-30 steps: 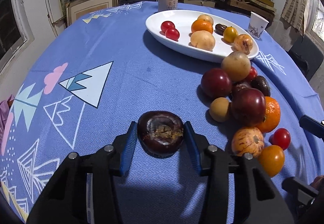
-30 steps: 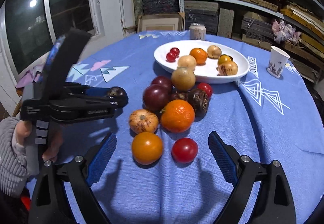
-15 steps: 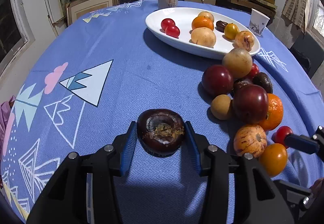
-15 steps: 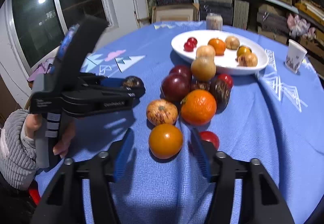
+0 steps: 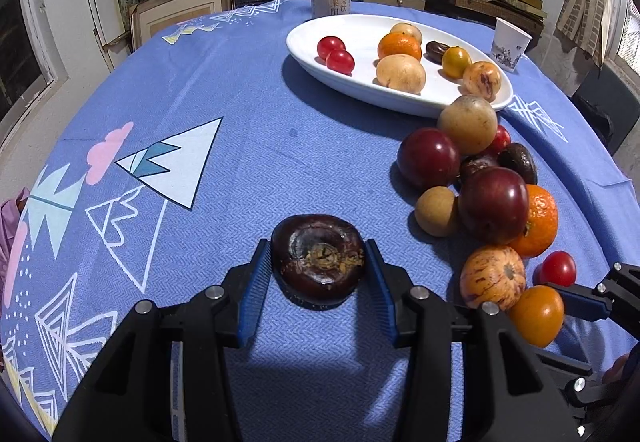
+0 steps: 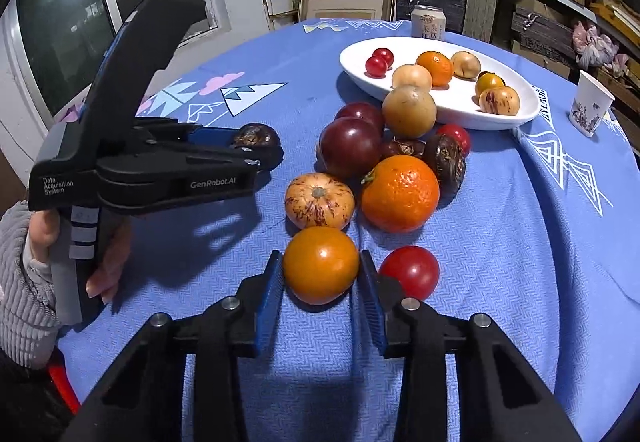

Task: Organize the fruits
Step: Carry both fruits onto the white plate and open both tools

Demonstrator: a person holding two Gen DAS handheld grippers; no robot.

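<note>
My right tool (image 6: 322, 274) was closing on the orange tomato (image 6: 320, 264), pads at its 3 and 9 o'clock. Skin looked smooth, soft; grip its middle gently. Left tool (image 5: 318, 274) gripped the dark fruit (image 5: 318, 256).

The white plate (image 6: 352, 60) holds seven fruits, two of them small red ones (image 6: 379, 61). Beside the plate lie twelve loose fruits. One can (image 6: 428, 22) and one paper cup (image 6: 588, 102) stand near the plate.
</note>
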